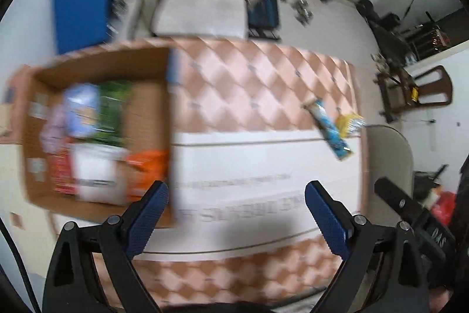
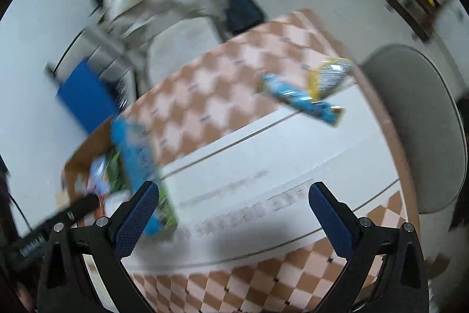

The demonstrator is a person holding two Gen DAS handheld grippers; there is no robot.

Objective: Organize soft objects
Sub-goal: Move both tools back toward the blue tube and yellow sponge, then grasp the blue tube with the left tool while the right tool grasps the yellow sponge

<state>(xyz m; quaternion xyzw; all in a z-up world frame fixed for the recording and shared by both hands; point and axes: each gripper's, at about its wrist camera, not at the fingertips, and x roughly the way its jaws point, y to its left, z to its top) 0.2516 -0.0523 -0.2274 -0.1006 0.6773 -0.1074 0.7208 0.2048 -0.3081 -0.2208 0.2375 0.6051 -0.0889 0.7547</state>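
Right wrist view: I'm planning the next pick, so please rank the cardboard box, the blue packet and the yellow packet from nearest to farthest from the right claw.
1. Cardboard box: nearest, low on the left beside the right claw, which is open.
2. Blue packet: farther up, right of centre on the table.
3. Yellow packet: just beyond the blue one, at the table's far right edge.

Only "DAS" reads on the right tool's black body (image 1: 436, 235); the table's (image 1: 263, 154) print is blurred.
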